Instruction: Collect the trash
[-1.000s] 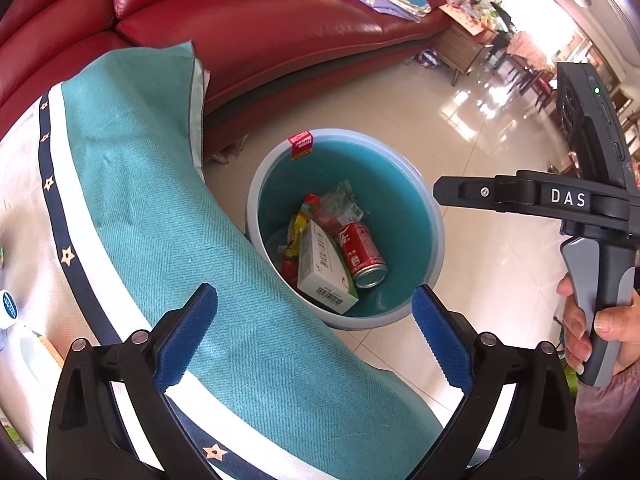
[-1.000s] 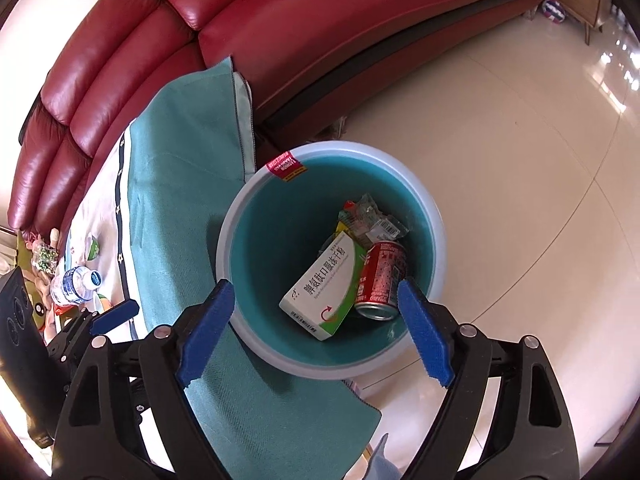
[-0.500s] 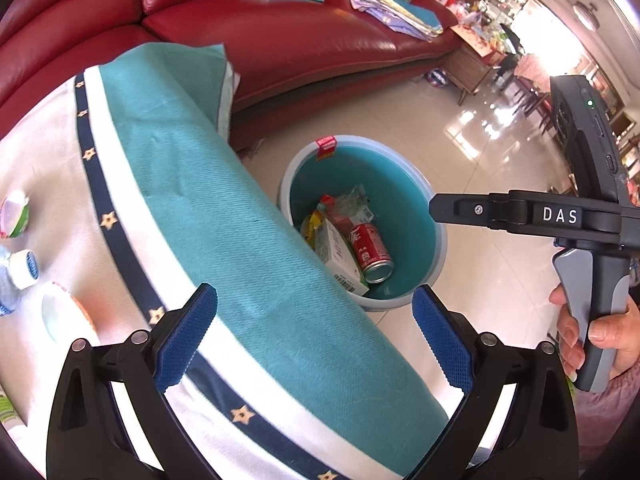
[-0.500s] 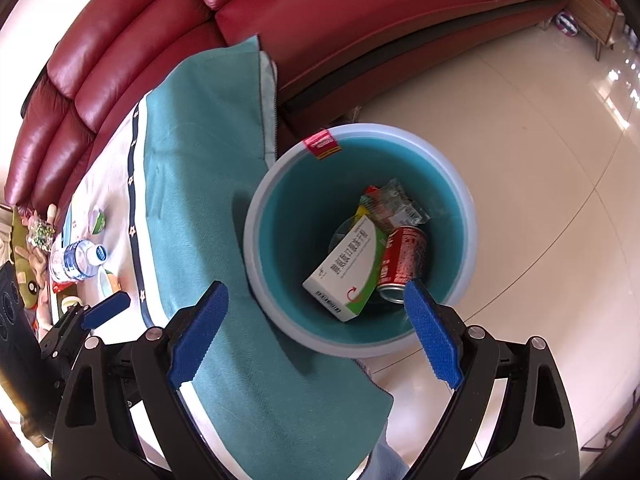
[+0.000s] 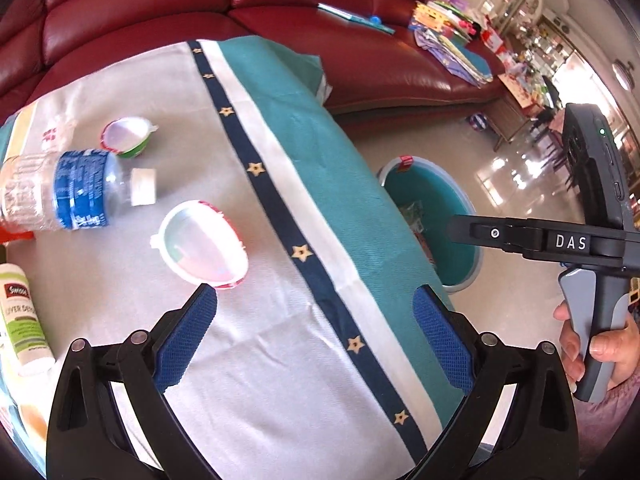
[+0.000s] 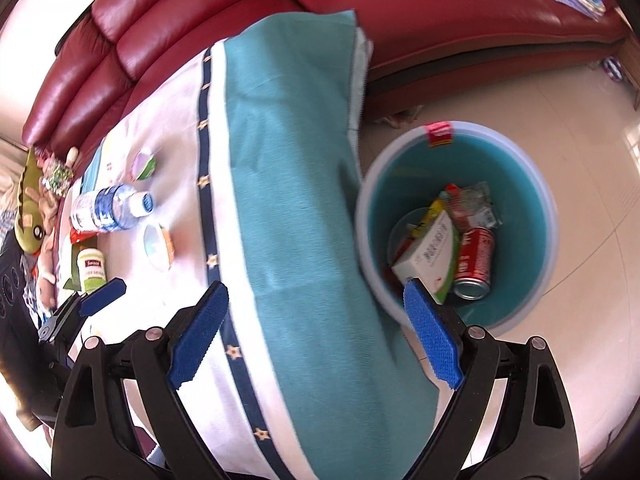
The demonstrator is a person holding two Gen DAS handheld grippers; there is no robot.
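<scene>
A red leather sofa (image 5: 320,4) backs the cloth-covered surface (image 5: 280,360), where a "Swisse" bottle (image 5: 22,316) lies. Both the left gripper (image 5: 314,344) and right gripper (image 6: 316,334) gape wide, empty. Trash fills the bin (image 6: 520,168) on the floor.

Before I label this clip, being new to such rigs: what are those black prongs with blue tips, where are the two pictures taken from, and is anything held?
A person holds one two-finger tool in each hand; each tool carries a forward-looking fisheye camera. The left tool hangs open and empty over the tablecloth, near a plastic cup, a water bottle and a white supplement bottle. The right tool is open and empty too, with the trash bin ahead, holding a red can and a box.
</scene>
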